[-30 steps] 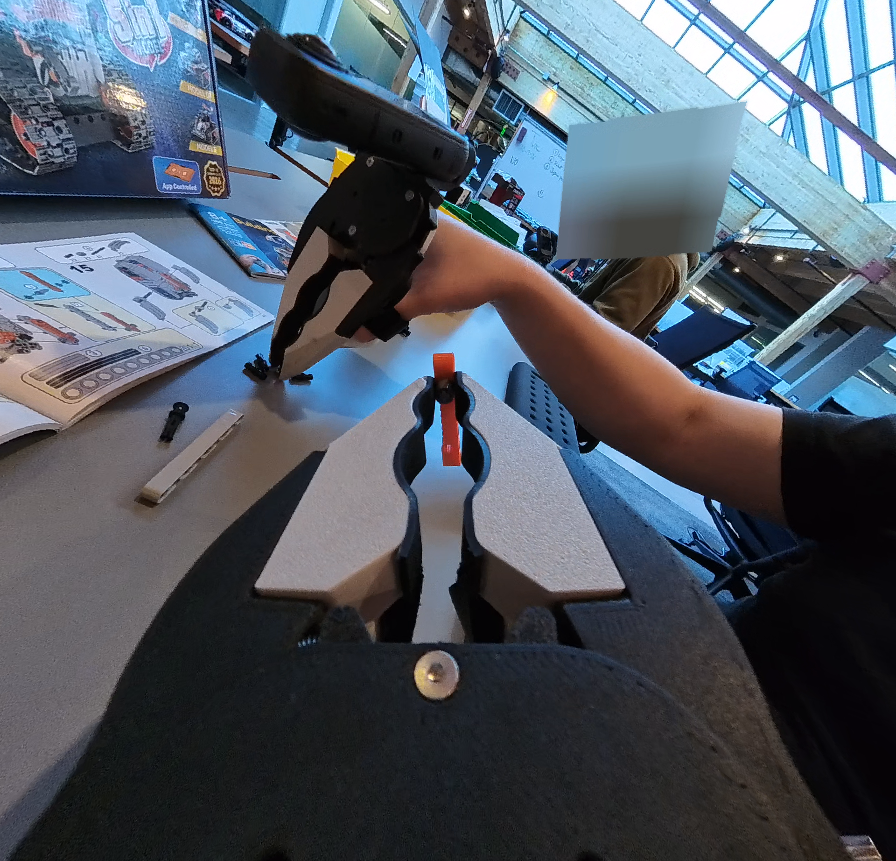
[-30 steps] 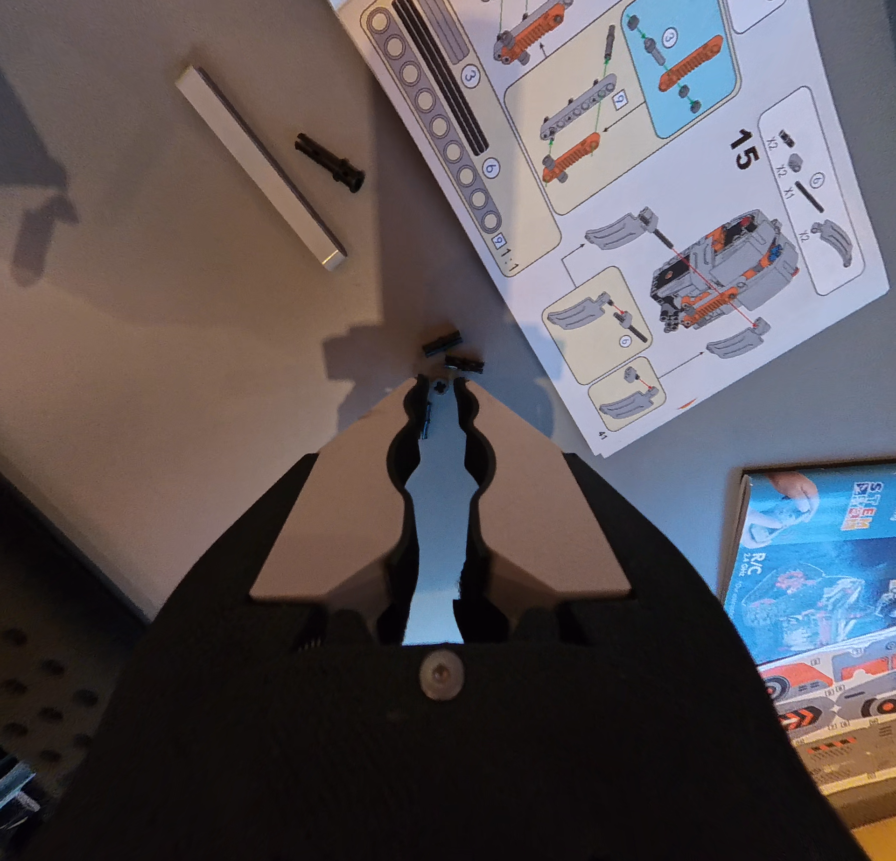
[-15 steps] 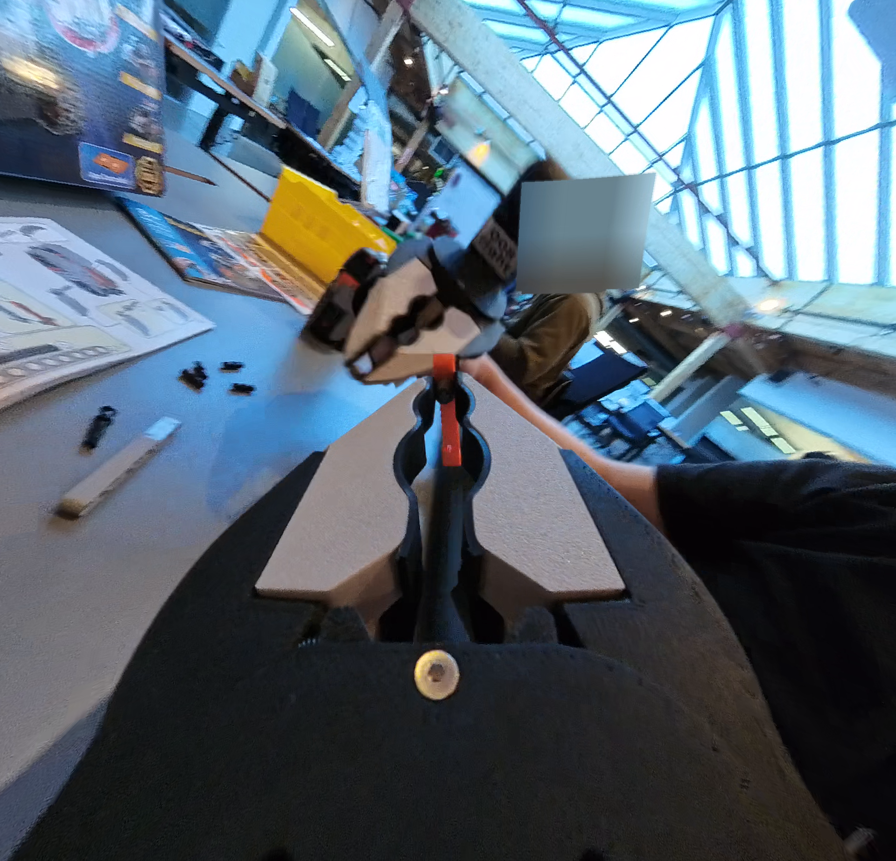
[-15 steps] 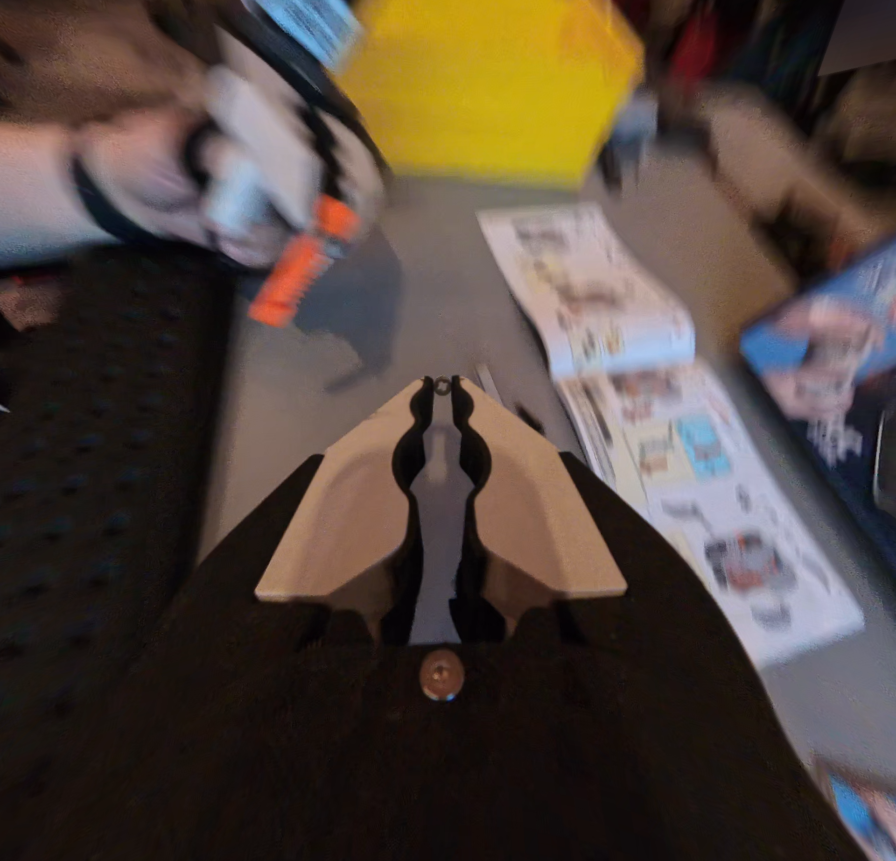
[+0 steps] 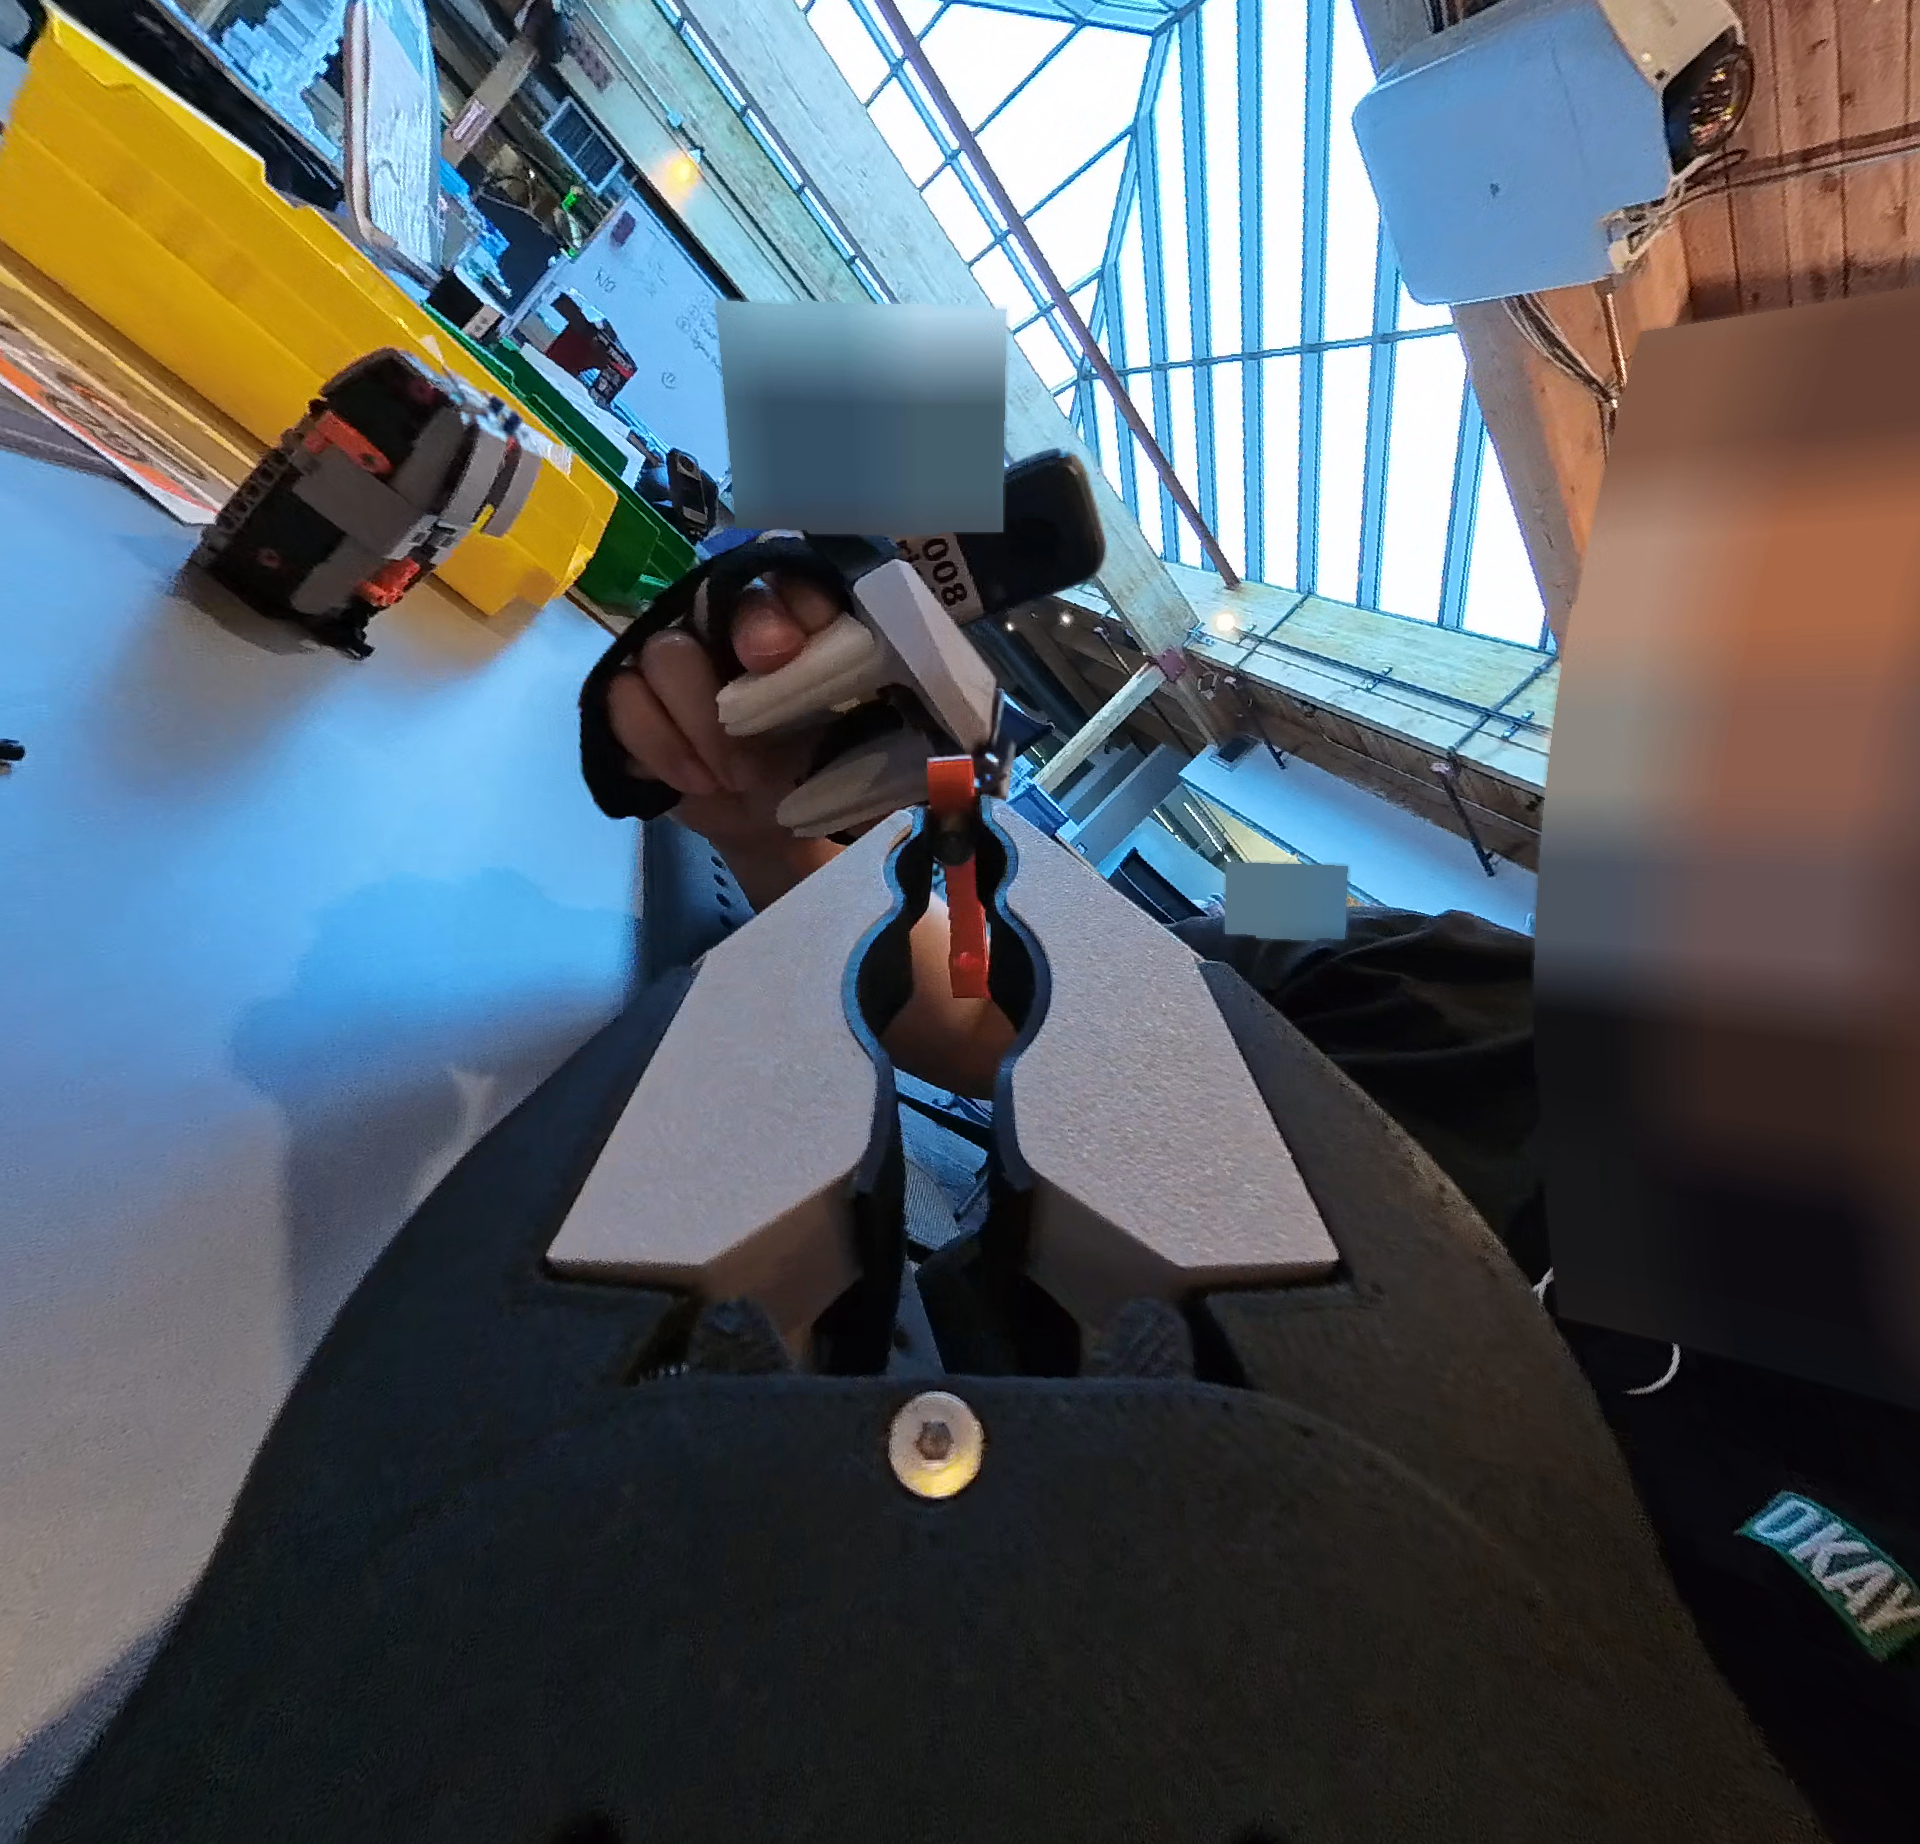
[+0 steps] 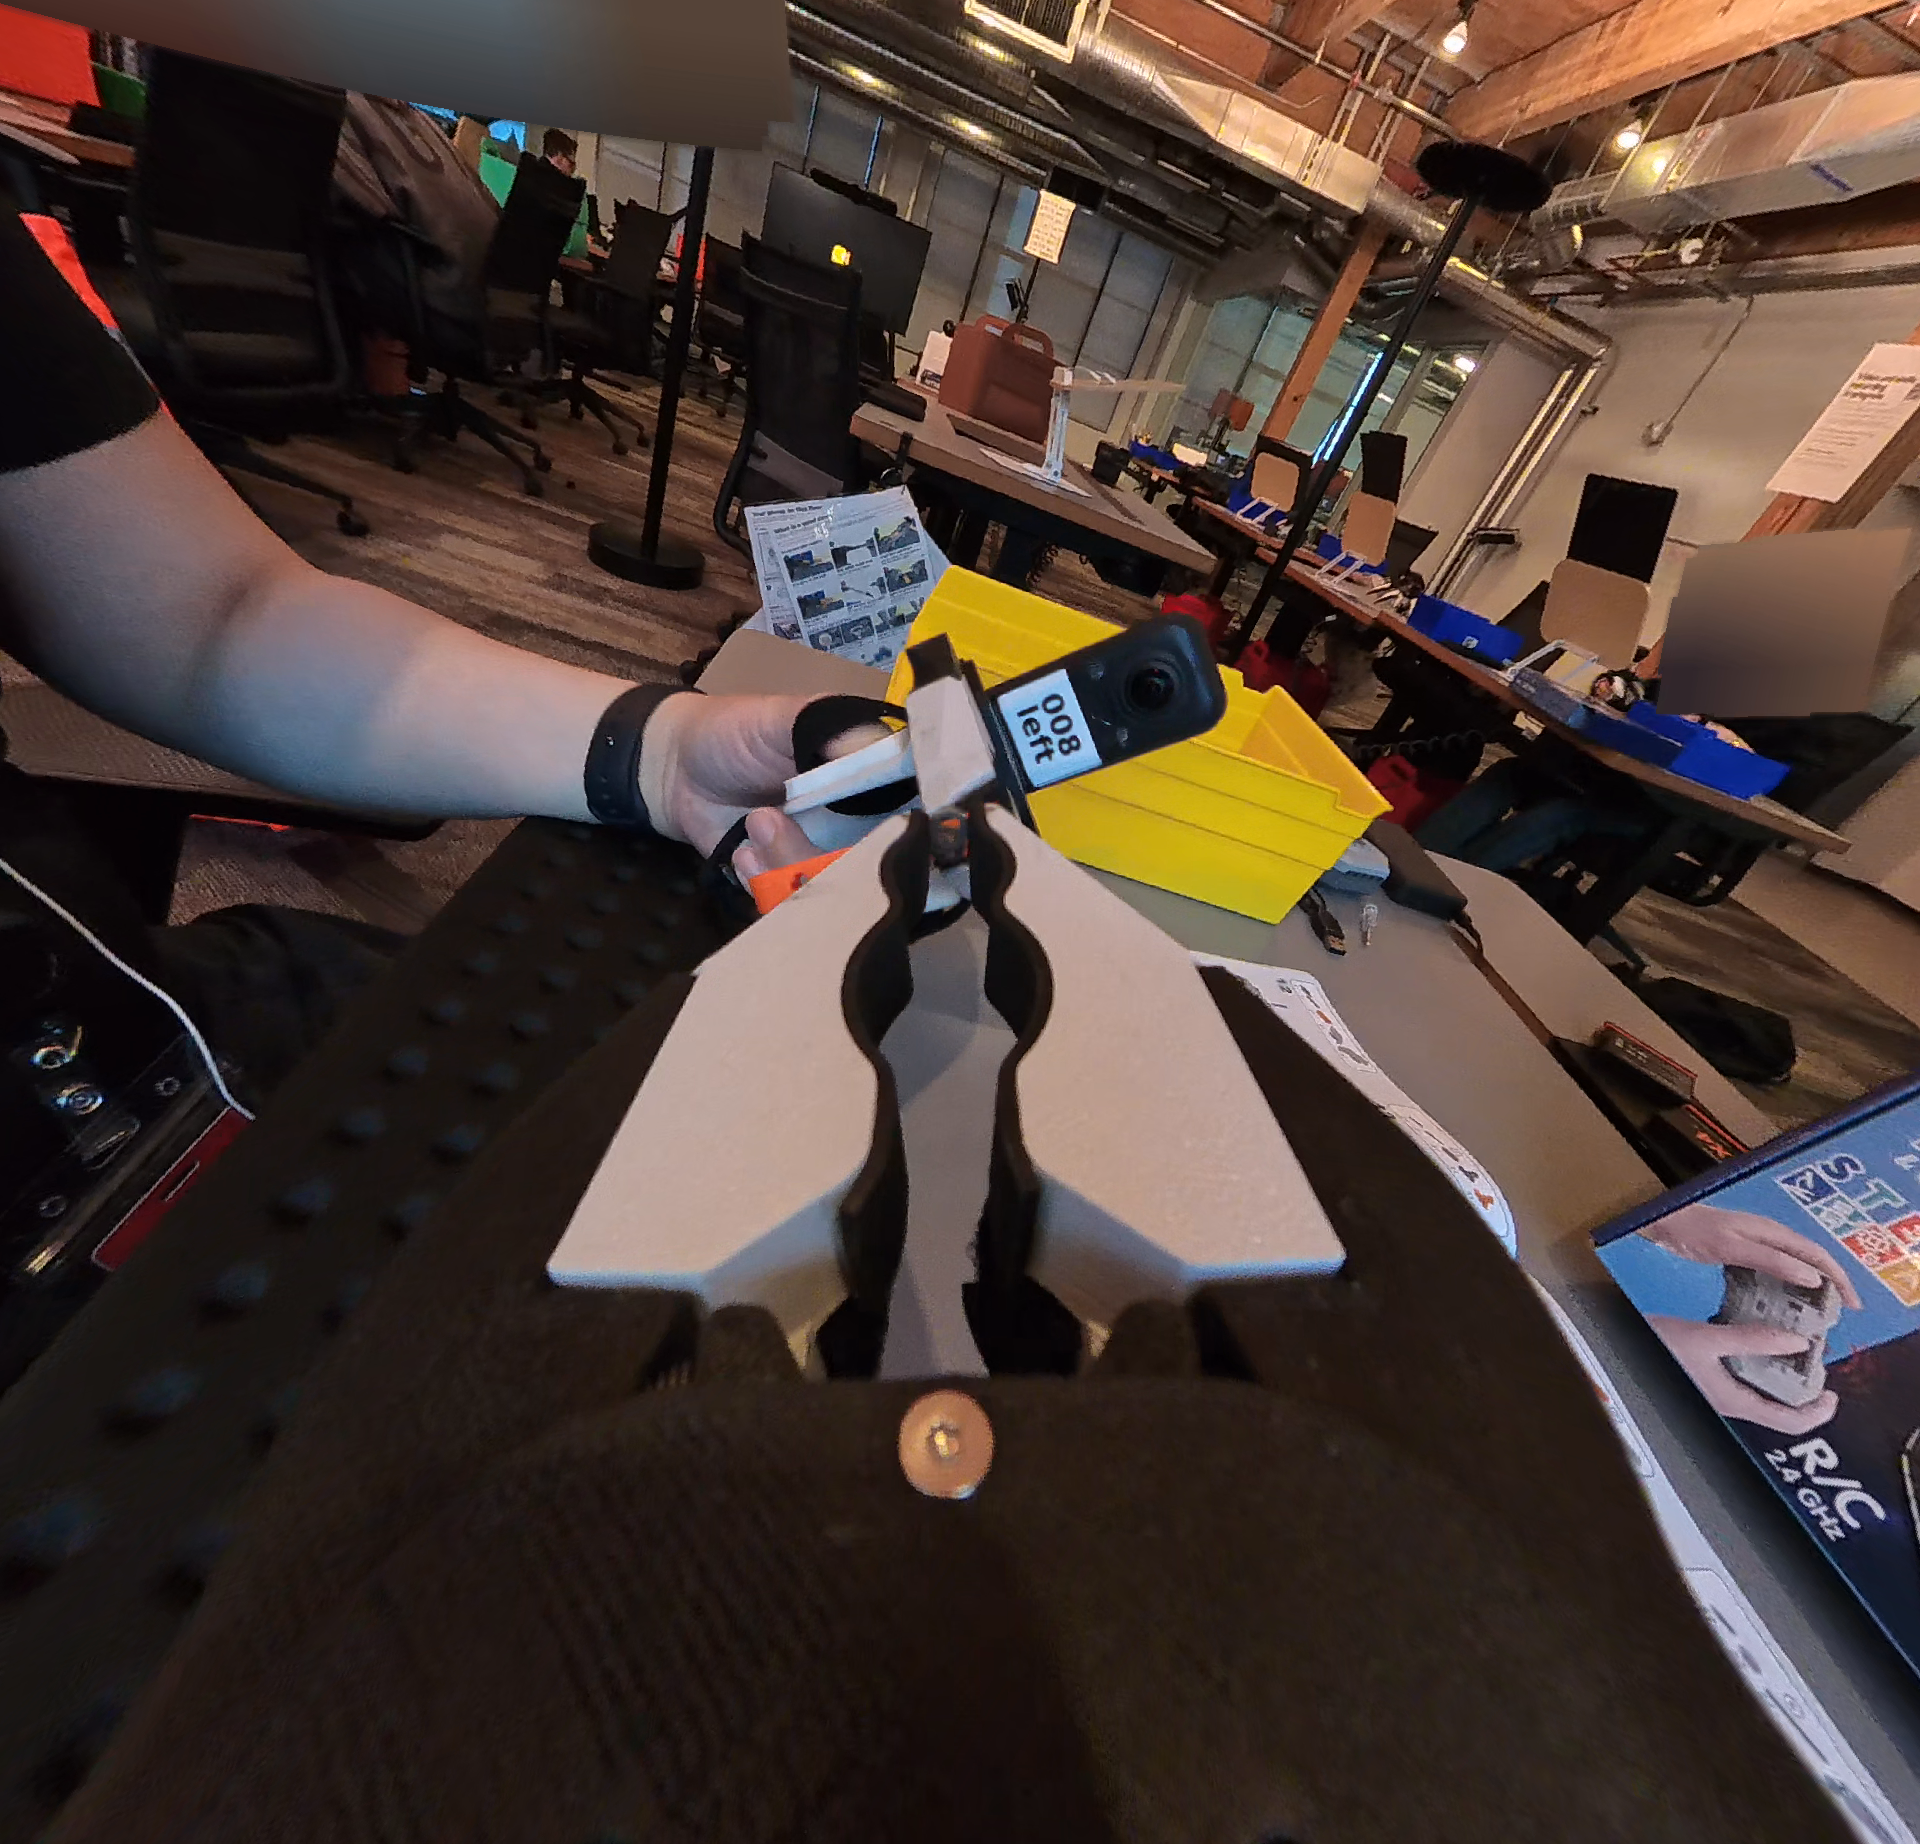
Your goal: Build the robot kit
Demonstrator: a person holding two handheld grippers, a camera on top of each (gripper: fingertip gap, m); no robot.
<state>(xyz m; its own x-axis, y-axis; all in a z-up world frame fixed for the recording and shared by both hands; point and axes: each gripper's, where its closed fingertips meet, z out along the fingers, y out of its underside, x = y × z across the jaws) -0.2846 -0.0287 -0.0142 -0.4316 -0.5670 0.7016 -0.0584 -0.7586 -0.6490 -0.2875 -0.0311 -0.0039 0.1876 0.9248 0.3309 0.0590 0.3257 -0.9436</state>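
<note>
My left gripper (image 5: 951,815) is shut on a thin orange beam (image 5: 964,911), held upright in the air above the table edge. My right gripper (image 6: 948,820) is shut on a small black pin (image 6: 948,838). In the left wrist view the right gripper's grey fingers (image 5: 920,641) come in from above, and the pin (image 5: 997,755) sits right at the top end of the orange beam. In the right wrist view the left gripper's fingers (image 6: 940,740) meet mine tip to tip, and the orange beam (image 6: 790,875) sticks out to the left.
A partly built grey, black and orange toy vehicle (image 5: 364,506) stands on the grey table (image 5: 208,859). Yellow bins (image 6: 1143,786) stand behind. An open instruction booklet (image 6: 1351,1056) and a blue box (image 6: 1766,1327) lie to the right. A person's arm (image 6: 312,693) reaches across. Only a small space, under 4 cm, lies between the two pairs of fingers.
My right gripper rose from the table with the black pin and swung up to the top of the orange beam. My left gripper tilted upward, still holding the beam.
</note>
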